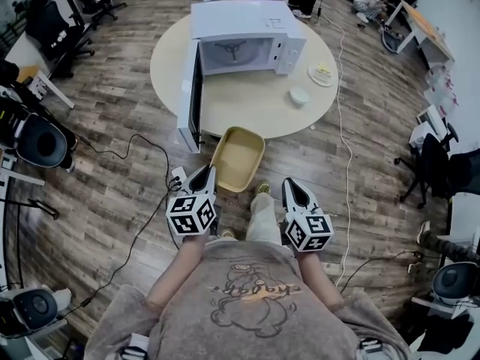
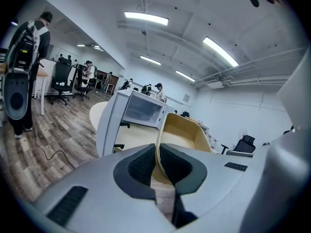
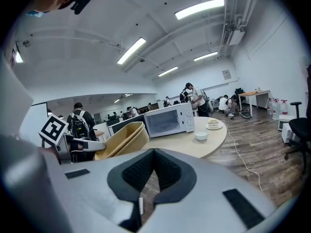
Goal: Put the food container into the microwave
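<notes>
Head view: one round, smooth cream table (image 1: 247, 115) stands on a wood-plank floor (image 1: 120, 178). On it sits one boxy white microwave (image 1: 247, 43), its door (image 1: 191, 100) swung wide open to the left. Right of the microwave lie one small white bowl (image 1: 299, 96) and one plate (image 1: 322, 72) with food on it. One shallow tan container (image 1: 238, 158), oblong with rounded corners and a matte look, hangs off the table's near edge, just below the door. The left gripper (image 1: 206, 173) holds its near left rim. The right gripper (image 1: 292, 186) is apart from it, to the right.

Left gripper view: the ribbed dark pads (image 2: 141, 166) of the left gripper (image 2: 158, 152) are clamped on the container's (image 2: 182, 130) thin rim. Beyond it are the microwave (image 2: 143, 108) and its door (image 2: 109, 125).

Right gripper view: the right gripper's (image 3: 154, 154) jaws are pressed together with nothing between them. To the left is the container (image 3: 121, 140), tilted, beside the left gripper's marker cube (image 3: 52, 128). Farther off are the microwave (image 3: 170, 120), bowl (image 3: 200, 135) and plate (image 3: 214, 125).
</notes>
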`<state>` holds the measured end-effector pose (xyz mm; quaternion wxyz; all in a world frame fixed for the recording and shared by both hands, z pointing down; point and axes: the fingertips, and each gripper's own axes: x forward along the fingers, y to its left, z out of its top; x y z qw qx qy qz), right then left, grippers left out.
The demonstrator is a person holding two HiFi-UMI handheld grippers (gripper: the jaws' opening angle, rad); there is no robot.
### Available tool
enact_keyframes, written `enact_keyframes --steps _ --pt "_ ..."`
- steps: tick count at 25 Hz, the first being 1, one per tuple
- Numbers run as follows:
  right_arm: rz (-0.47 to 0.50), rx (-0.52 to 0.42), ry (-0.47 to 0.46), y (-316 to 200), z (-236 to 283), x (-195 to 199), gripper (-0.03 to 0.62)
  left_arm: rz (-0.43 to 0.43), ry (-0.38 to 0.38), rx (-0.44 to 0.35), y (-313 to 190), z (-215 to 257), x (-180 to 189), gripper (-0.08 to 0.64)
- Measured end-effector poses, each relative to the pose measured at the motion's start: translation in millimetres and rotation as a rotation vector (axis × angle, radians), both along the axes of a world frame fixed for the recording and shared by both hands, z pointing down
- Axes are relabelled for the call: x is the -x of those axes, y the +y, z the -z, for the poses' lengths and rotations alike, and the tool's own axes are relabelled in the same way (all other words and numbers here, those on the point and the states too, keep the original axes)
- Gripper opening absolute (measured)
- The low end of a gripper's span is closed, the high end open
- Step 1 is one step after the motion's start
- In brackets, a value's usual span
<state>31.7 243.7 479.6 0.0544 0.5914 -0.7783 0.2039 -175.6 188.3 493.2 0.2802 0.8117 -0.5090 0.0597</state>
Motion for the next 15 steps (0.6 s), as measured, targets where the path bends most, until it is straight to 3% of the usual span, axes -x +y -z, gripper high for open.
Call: enact_keyframes --steps 15 --pt "0.079 0.002 -0.024 -138.4 -7.3 -37.7 0.0 0.056 0.056 0.034 -112.8 -3.0 -50.6 0.052"
